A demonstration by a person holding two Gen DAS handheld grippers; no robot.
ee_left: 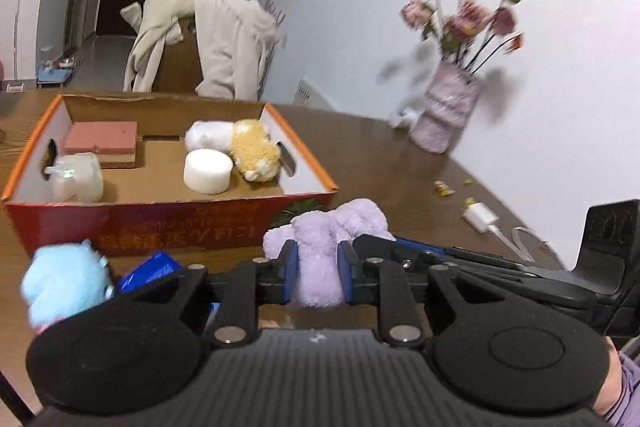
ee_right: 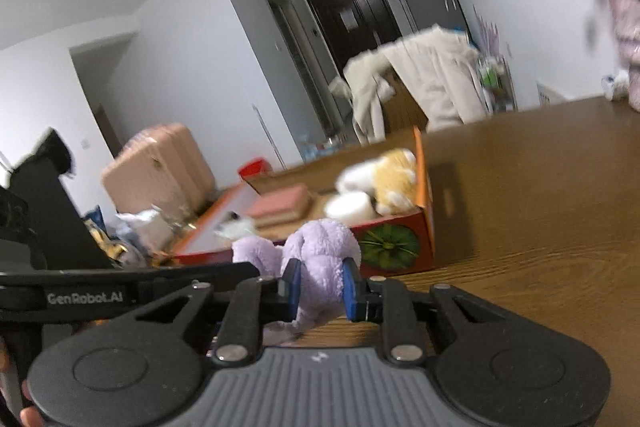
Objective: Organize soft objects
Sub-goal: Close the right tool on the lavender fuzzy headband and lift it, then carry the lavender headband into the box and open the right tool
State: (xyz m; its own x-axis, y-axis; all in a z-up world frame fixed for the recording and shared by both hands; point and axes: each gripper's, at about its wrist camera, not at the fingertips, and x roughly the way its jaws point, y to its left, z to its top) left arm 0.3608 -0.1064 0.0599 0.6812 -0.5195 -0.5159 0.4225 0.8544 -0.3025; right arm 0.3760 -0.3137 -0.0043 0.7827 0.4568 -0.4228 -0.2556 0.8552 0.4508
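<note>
Left gripper (ee_left: 318,273) pinched on a lilac plush toy of fuzzy fabric (ee_left: 324,251), blue-padded fingers (ee_left: 291,267) pressed into its sides. Right gripper (ee_right: 322,287) likewise clamped on the same lilac plush toy (ee_right: 320,255), blue pads (ee_right: 352,287) sunk into the fur; toy thus held from both sides, just in front of the near wall of a shallow red-and-orange cardboard box (ee_left: 168,219) on a brown wood-grain table (ee_left: 360,155). Contact between toy and tabletop not discernible. Inside the box: a pink rectangular sponge block (ee_left: 102,141) at the far left, a whitish wrapped soft bundle (ee_left: 78,177) at the near left, a white round foam cylinder (ee_left: 208,171), and a yellow-and-white plush animal (ee_left: 248,147) touching it at the right end. Outside the box, at its near left corner: a light-blue plush toy (ee_left: 64,283) beside a blue packet (ee_left: 150,271), blurred. Further right on the table: a white charger with cable (ee_left: 482,219) and a lilac vase of pink flowers (ee_left: 446,111) against the white wall. Beyond the table: a chair draped with a cream garment (ee_left: 224,43).
</note>
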